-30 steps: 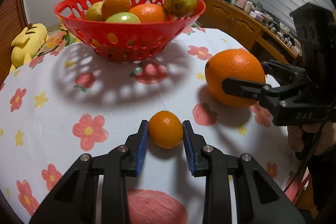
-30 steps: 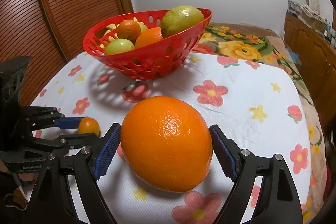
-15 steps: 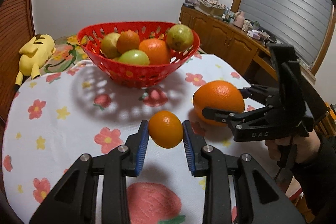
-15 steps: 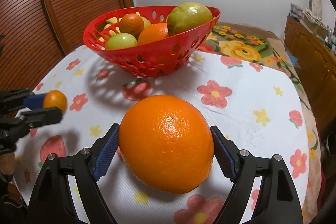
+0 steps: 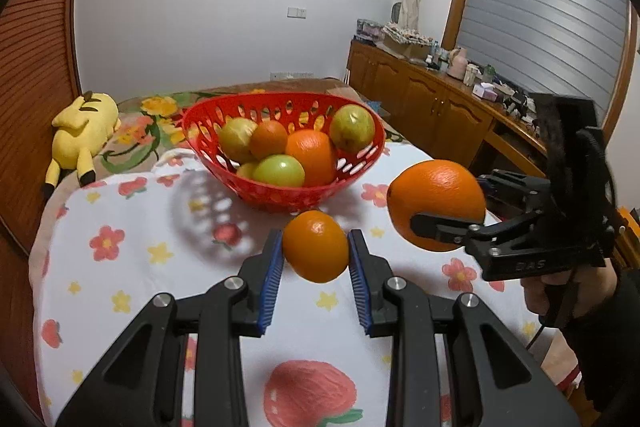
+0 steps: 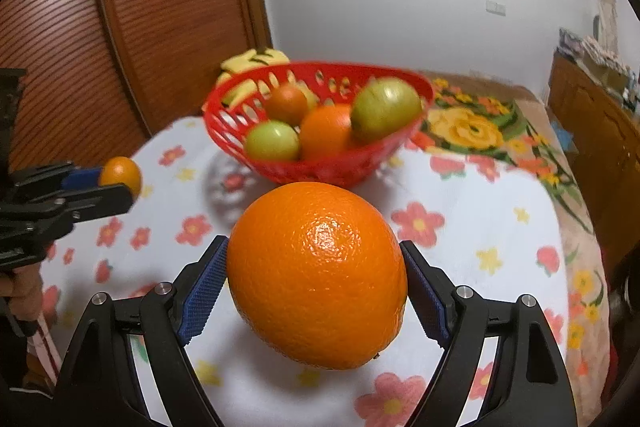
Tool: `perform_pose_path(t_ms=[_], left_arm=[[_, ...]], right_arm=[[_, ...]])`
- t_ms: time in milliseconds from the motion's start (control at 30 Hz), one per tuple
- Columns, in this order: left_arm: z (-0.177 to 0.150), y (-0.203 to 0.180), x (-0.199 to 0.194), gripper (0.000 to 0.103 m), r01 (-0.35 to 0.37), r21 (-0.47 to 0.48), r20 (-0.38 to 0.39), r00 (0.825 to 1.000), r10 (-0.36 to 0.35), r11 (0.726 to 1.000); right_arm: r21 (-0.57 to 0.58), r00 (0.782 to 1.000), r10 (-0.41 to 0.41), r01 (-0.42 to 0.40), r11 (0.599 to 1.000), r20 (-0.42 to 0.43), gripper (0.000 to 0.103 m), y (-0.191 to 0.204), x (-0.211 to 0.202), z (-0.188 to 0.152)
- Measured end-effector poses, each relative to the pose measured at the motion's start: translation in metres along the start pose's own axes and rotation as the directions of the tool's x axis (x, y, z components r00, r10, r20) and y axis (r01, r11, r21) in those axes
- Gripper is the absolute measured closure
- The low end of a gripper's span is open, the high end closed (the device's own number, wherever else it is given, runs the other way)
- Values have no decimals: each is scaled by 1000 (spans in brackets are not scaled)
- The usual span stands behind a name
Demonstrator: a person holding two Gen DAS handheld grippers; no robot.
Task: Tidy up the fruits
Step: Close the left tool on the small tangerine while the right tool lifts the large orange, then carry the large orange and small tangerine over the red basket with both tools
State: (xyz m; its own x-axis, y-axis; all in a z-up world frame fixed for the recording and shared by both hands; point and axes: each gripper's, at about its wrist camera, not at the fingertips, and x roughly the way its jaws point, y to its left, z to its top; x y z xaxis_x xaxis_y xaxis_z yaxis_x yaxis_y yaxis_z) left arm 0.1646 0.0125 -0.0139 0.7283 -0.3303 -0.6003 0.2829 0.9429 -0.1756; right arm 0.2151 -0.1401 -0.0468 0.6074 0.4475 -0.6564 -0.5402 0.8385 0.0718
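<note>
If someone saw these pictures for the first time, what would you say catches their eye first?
Most likely the large orange clamped in the right gripper, filling the foreground of the right wrist view and held clear of the flowered tablecloth. Next comes the small orange pinched in the left gripper. Behind both, the red basket of green and orange fruit sits mid-table.

A small mandarin (image 5: 315, 245) and a large orange (image 6: 318, 275) are held clear of the tablecloth; 5 visible fruits are piled in the red perforated basket (image 5: 224, 123).
</note>
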Motion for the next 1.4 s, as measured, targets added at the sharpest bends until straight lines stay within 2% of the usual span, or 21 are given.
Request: perform_pose_path(t_ms=[267,567,1000,1200,1400], left_arm=[[9,12,-4,73,-34,-7,16,999,34,999],[23,26,7,73,-43,-13,20,999,43,999],[61,52,47,73,-30,-28,8,1000,30,999],[79,63,65,73,-33,-19,-1,999,33,999],[84,69,81,73,-36,-11,-12,999,36,999]], right_arm=[[-50,998,20,-17,999,54,18,15,-21,25],[-76,998,6,-1,997,68,18,12,-14,55],[-105,1000,9,-7,994,20,18,-9,45,113],[-141,1000,-11,8,990,-20,18,-15,81,141],[-203,996,-46,30,979,-75,18,-21,113,153]])
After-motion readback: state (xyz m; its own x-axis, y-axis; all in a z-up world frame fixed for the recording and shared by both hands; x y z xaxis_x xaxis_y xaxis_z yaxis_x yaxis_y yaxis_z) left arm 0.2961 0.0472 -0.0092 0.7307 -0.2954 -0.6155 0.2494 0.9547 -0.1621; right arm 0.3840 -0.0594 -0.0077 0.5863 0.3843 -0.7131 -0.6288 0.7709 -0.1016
